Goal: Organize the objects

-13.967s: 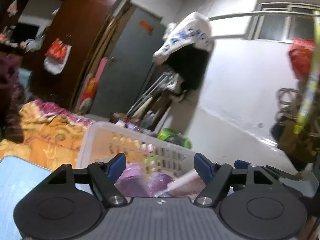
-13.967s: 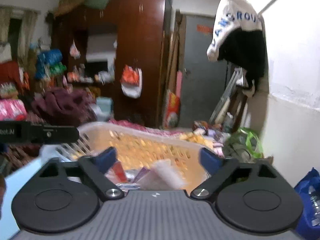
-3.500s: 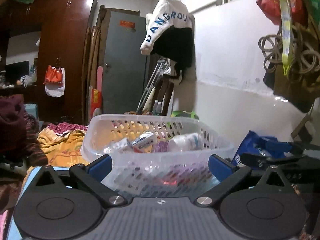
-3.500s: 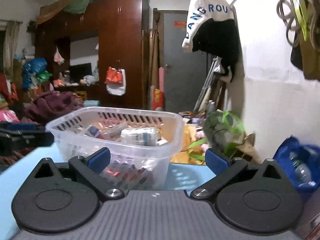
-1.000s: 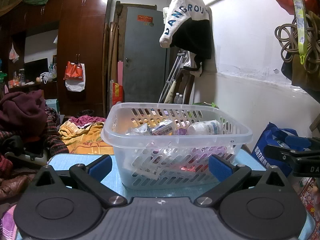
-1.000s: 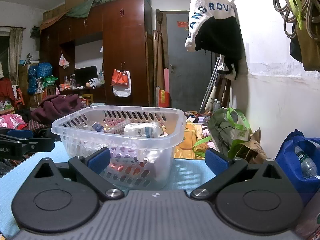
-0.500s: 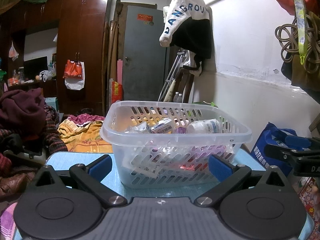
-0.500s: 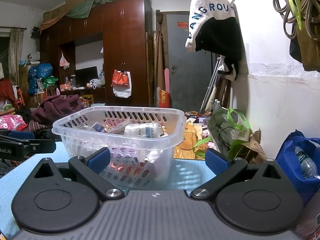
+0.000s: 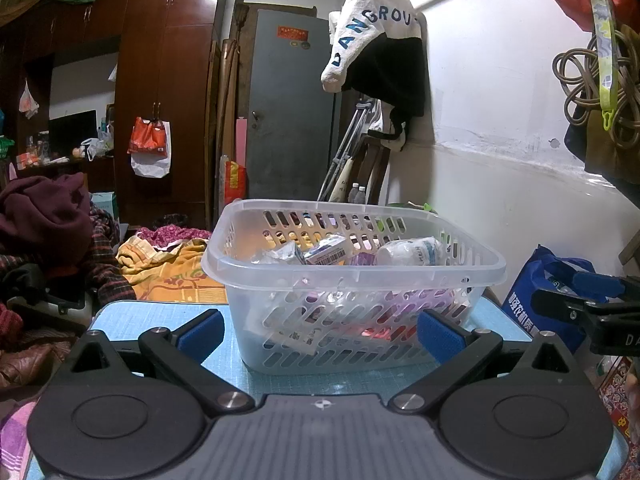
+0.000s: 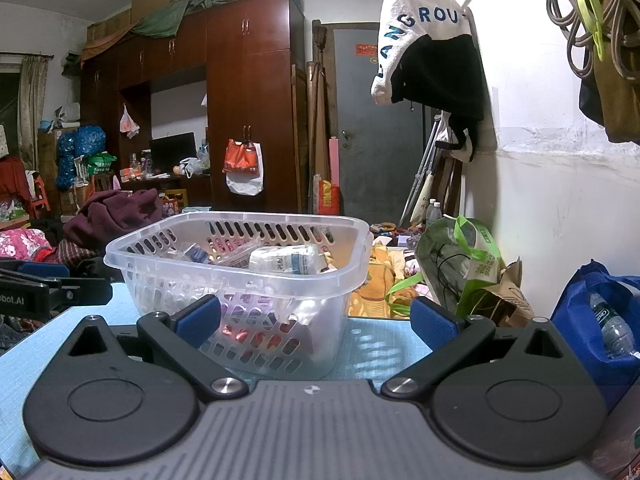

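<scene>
A clear slotted plastic basket (image 9: 352, 272) stands on the light blue table (image 9: 160, 316). It holds several small packets, boxes and a white wrapped roll (image 9: 408, 250). It also shows in the right wrist view (image 10: 240, 264). My left gripper (image 9: 320, 330) is open and empty, low over the table just in front of the basket. My right gripper (image 10: 316, 318) is open and empty, also in front of the basket and to its right side. The right gripper shows at the right edge of the left wrist view (image 9: 588, 304).
A blue bag with a water bottle (image 10: 600, 320) and a green bag (image 10: 460, 264) stand off the table's right side by the white wall. Piles of clothes (image 9: 44, 220) lie to the left. A wardrobe (image 10: 248, 100) and grey door (image 9: 288, 108) are behind.
Since 3.5 s ago both grippers have pulled back from the basket, which now stands on the table. In the last second almost nothing moved.
</scene>
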A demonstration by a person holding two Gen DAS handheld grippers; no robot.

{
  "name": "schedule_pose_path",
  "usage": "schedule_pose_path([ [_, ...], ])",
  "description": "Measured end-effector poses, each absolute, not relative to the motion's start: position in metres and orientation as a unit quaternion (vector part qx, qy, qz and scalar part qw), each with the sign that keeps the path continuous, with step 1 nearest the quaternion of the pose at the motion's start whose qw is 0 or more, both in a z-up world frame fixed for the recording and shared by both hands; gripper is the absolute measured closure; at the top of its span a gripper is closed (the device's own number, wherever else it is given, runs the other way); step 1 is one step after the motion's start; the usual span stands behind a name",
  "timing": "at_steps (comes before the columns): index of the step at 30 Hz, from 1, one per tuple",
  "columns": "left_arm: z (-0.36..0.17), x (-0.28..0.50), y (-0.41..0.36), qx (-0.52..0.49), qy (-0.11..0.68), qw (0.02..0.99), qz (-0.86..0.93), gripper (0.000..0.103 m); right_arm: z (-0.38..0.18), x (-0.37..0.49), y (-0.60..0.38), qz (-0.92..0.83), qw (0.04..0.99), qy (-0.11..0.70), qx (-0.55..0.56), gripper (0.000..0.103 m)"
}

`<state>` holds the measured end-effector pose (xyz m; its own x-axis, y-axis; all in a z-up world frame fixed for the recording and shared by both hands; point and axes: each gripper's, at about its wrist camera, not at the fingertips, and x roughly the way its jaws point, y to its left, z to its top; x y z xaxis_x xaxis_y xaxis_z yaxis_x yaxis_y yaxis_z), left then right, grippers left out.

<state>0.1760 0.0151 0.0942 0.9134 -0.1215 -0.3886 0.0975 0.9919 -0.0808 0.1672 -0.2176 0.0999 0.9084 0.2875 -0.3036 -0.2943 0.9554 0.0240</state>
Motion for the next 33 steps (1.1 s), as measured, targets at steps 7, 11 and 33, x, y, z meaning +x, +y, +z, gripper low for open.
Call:
schedule_pose_path([
  [7, 0.0947, 0.1759, 0.0143, -0.03, 0.2, 0.978, -0.054, 0.0, 0.0999, 0.167, -0.2174, 0.148, 0.977, 0.154, -0.012, 0.0],
  [11, 0.0947, 0.176, 0.0141, -0.03, 0.2, 0.978, -0.054, 0.0, 0.0999, 0.1669, -0.2175, 0.149, 0.977, 0.154, -0.011, 0.0],
  [33, 0.0963, 0.1766, 0.0123, -0.035, 0.2, 0.978, -0.052, 0.0, 0.0984, 0.1664, -0.2176, 0.149, 0.977, 0.154, -0.009, 0.0],
])
